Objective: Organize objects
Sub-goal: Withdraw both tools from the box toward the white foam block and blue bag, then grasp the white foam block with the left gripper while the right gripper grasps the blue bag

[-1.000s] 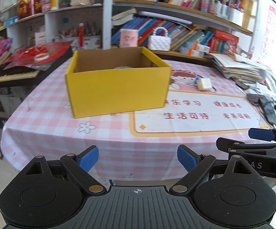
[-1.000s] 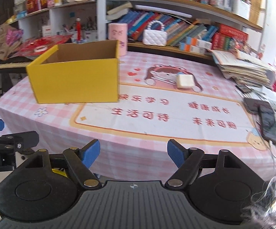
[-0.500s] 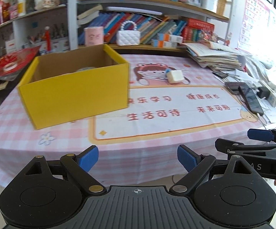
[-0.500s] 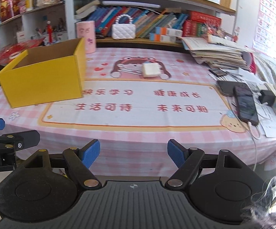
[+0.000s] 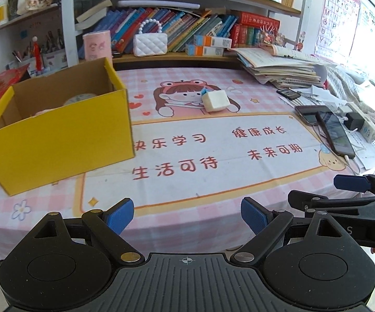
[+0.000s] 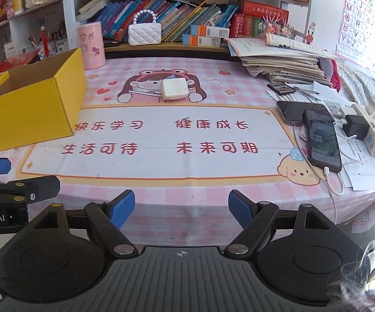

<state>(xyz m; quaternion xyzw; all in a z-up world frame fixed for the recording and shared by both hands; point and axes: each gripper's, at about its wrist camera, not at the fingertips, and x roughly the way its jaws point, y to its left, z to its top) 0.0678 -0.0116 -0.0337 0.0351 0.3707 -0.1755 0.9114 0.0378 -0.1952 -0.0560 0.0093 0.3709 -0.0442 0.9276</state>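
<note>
A small white block (image 5: 215, 100) lies on the cartoon girl print in the middle of the pink tablecloth; it also shows in the right wrist view (image 6: 174, 89). An open yellow cardboard box (image 5: 57, 132) stands at the left with some items inside; it also shows in the right wrist view (image 6: 31, 101). My left gripper (image 5: 186, 217) is open and empty over the table's near edge. My right gripper (image 6: 181, 209) is open and empty, beside it on the right, far from the block.
Two phones (image 6: 320, 135) and a power strip (image 6: 369, 130) with cables lie at the right edge. A stack of papers (image 6: 283, 65) sits at the back right. A pink cup (image 6: 91, 45), a white purse (image 6: 144, 33) and bookshelves line the back.
Both grippers have swung to the right, so the yellow box slid toward the left of both views and the white block moved toward the centre. Both stayed open.
</note>
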